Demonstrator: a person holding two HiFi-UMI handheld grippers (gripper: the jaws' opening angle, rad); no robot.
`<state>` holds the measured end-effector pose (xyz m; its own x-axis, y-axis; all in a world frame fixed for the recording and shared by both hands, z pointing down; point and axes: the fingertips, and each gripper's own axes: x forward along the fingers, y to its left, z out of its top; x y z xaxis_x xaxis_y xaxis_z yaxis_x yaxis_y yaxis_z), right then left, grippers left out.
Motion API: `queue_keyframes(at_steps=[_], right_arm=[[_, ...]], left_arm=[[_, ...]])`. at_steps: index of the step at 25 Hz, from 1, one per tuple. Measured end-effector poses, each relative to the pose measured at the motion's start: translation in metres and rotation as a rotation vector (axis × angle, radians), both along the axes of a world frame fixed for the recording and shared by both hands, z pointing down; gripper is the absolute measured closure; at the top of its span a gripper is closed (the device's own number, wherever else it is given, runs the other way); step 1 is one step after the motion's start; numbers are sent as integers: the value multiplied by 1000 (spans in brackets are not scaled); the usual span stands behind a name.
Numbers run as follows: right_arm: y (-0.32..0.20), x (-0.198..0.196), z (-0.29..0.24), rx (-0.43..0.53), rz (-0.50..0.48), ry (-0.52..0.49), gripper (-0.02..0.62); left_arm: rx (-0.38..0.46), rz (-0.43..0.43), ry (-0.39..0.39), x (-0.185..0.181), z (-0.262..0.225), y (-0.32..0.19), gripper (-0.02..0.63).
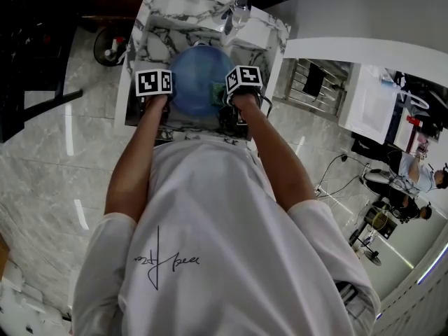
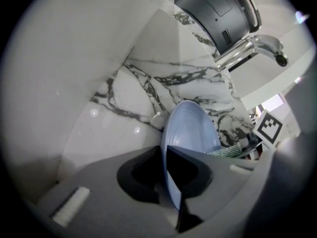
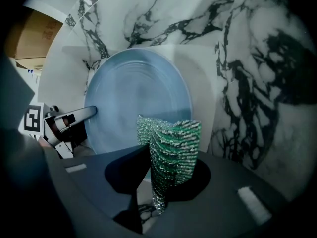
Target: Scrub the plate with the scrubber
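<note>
Plate point(image 2: 190, 128), smooth blue, pinched by left gripper point(image 2: 166, 152); green mesh scrubber point(image 3: 173, 138) by right gripper point(image 3: 168, 165)

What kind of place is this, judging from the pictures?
Probably a dishwashing station, maybe in a workroom: a marble-patterned sink with a chrome faucet, a blue plate in it, and a seated person nearby.

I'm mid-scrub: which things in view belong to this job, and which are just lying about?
In the job:
blue plate, clamped in the left gripper
green mesh scrubber, clamped in the right gripper
marble sink

Lying about:
faucet
metal rack off to the side
</note>
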<state>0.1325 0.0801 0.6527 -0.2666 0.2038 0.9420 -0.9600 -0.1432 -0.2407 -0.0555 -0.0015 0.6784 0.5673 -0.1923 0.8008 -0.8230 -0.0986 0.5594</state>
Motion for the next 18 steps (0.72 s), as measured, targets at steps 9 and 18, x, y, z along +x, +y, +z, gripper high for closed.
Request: queue_keyframes(at_steps=[9,18], right_arm=[[-22,17,-5,99,-104,138,522],[-48,20,-17,218,27,110,523]], left_arm=[[2,3,-3,0,0,0,522],[33,46,-43,2,-2,1,518]])
